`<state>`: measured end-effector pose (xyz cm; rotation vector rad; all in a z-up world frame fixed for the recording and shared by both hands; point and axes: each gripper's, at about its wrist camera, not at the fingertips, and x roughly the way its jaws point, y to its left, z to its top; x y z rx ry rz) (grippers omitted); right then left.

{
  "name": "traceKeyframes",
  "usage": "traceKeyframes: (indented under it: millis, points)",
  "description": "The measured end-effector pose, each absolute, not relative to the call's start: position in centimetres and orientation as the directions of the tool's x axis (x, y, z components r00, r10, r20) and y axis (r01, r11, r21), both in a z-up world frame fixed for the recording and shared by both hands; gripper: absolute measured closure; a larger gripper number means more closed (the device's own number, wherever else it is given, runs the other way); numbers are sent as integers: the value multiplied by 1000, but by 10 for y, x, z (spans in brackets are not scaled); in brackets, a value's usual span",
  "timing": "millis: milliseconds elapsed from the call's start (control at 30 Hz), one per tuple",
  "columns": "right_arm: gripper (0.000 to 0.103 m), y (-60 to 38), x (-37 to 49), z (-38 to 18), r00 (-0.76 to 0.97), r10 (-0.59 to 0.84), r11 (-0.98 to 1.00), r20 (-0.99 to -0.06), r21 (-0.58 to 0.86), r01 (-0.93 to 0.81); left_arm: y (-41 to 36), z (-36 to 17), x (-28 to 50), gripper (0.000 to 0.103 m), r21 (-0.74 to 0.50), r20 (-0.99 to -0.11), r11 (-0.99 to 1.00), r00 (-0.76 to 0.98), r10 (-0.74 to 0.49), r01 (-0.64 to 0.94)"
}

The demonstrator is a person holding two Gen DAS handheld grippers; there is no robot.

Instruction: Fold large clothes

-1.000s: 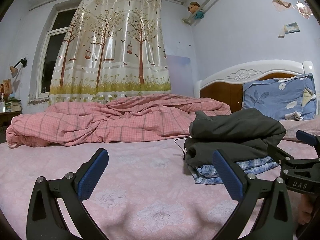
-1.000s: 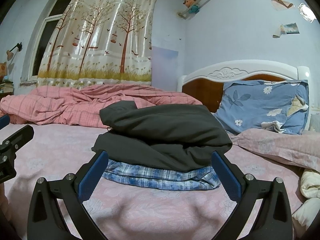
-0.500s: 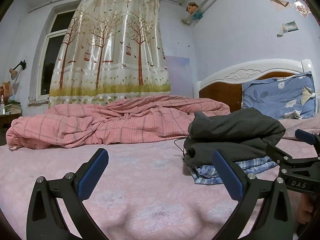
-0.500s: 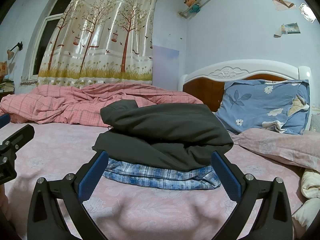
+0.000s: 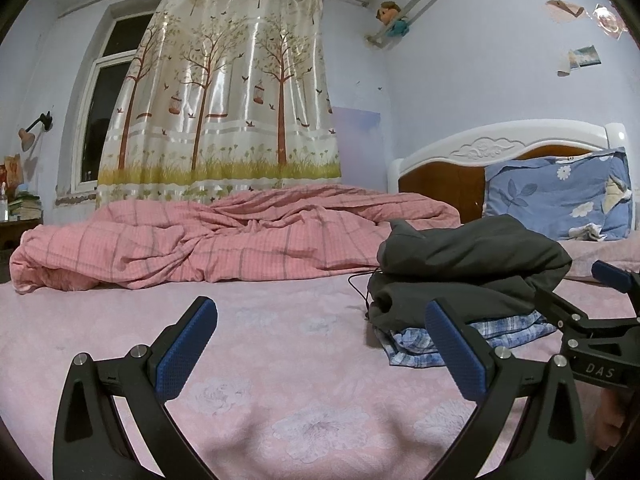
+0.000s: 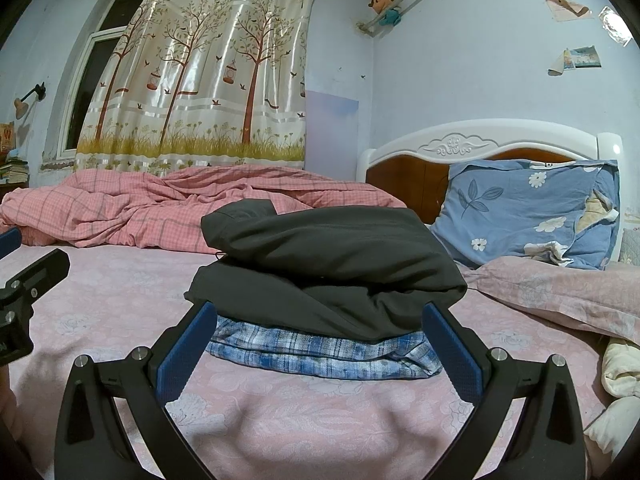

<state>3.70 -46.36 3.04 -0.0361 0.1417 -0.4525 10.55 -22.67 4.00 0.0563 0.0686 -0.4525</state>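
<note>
Left gripper [image 5: 320,344]: low over the near part of the bed, its blue-padded fingers [image 5: 186,348] spread wide with nothing between them but bare sheet.
Right gripper [image 6: 316,352]: fingers [image 6: 452,350] also spread wide and empty, pointed at the clothes stack just beyond their tips; whether the tips touch the cloth cannot be told.
Gripper spacing: the right gripper shows at the right edge of the left wrist view, the left one at the left edge of the right wrist view, so they sit side by side.
Clothes stack: a folded dark grey garment [image 6: 336,256] lies on top of a folded blue plaid garment [image 6: 320,352], resting on the bed right of centre, near the headboard end.
Stack order: dark grey above in two thick layers, plaid at the bottom with its edge poking out toward the near side.
Bed [image 5: 280,380]: covered by a pink floral sheet, the near area bare.
Quilt [image 5: 224,240]: pink checked, bunched along the far side of the bed under the curtain [image 5: 224,96].
Pillow [image 6: 528,212]: blue with flowers, propped against the white headboard [image 6: 480,140] at far right.
Black cable [image 5: 360,292]: thin, lying on the sheet at the left foot of the stack.
Containers: none seen in either view.
</note>
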Motion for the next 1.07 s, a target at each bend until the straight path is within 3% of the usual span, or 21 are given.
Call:
traceKeyframes:
  millis: [1067]
  points:
    - [0, -463, 37, 30, 890, -439, 899, -128, -67, 433, -225, 37, 107, 0, 55, -92, 894, 894, -438, 444]
